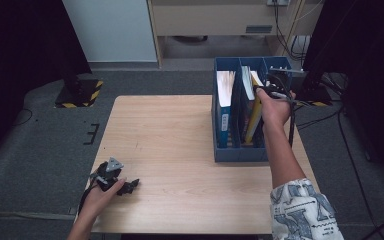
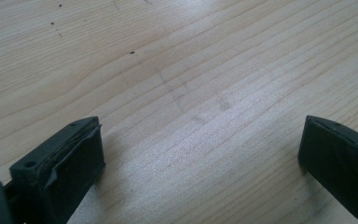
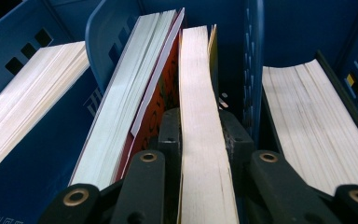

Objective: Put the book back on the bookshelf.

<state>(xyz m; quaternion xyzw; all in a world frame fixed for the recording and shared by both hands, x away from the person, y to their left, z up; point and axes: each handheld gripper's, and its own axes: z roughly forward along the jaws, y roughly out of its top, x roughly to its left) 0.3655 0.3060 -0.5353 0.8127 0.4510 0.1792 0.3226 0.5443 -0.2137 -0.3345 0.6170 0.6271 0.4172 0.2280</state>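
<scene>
Right tool (image 3: 200, 140) clamps a book (image 3: 200, 93); left tool (image 2: 200, 154) gapes over wooden table (image 1: 180, 130).

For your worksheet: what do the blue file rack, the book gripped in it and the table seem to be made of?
Blue file rack: looks like moulded plastic, matt, with slotted walls. Book held by the right tool: paper, its cream page edges visible. Table: pale wood or wood-look laminate, with grain lines.

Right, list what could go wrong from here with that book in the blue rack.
1. The right gripper is shut on the yellow book in the middle compartment of the blue rack. The red book leans against it, so pulling may drag that one along or let it flop.
2. The grip sits on the page edge alone; the book could slip or its pages bend.
3. The left gripper rests open on the table, so nothing steadies the rack if it tips or slides.
</scene>
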